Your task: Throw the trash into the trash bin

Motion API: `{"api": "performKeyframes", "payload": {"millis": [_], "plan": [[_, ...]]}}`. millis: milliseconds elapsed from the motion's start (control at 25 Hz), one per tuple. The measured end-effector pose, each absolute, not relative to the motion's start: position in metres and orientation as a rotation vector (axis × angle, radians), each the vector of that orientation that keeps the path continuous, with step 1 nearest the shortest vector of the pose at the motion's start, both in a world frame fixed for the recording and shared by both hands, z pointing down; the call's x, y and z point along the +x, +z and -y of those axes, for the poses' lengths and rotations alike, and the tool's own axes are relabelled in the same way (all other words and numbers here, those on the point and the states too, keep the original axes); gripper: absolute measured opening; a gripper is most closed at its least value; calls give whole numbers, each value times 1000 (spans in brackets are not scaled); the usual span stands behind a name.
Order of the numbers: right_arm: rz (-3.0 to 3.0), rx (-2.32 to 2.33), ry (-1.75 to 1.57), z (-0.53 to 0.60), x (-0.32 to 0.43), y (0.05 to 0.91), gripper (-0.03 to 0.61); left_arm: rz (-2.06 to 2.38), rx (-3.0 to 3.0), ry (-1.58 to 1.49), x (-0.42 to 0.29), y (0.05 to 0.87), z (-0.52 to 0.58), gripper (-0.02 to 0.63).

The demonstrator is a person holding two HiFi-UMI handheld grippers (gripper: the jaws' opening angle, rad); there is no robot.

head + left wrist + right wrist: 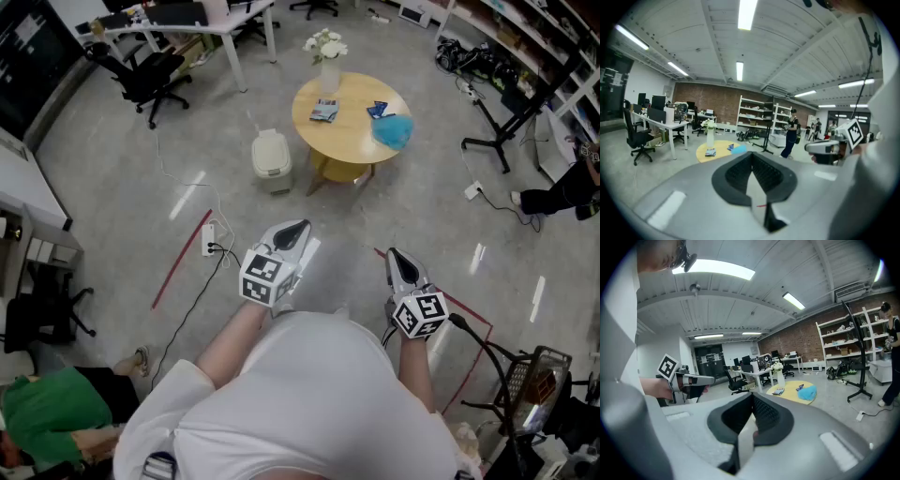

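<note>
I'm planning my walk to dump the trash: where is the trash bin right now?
In the head view, the trash bin stands on the floor ahead, in the upper middle of the picture, just left of the round yellow table.

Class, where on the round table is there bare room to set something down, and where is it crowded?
Free: the middle and near edge of the table, between packet and blue bag. Crowded: far rim by the vase, right side by the bag.
</note>
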State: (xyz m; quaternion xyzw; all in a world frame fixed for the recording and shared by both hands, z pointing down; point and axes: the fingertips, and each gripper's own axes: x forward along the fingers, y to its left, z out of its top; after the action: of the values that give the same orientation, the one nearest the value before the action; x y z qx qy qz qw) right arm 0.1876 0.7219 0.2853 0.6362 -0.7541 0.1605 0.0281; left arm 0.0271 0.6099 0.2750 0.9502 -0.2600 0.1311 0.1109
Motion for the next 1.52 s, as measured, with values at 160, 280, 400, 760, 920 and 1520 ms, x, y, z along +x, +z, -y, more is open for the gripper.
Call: {"api": "performKeyframes", "payload": {"millis": [160,280,400,760,920,1520], "plan": [[2329,1963,495,-722,190,287,-2,769,2791,385,30,274,-609,3],[2329,1965,498,-722,190,287,-2,761,2791,387,31,276,-610,3],[2328,1964,496,-722,190,286,-2,759,2790,388,31,276,-611,3],[2341,1931,491,-718,181,286,0,764,2793,379,27,272,-608,3],[2359,1912,491,-716,172,285,0,765,2793,379,19,271,-607,3],[2385,1896,481,-698,114,287,0,719,2793,409,-30,289,-596,3]]}}
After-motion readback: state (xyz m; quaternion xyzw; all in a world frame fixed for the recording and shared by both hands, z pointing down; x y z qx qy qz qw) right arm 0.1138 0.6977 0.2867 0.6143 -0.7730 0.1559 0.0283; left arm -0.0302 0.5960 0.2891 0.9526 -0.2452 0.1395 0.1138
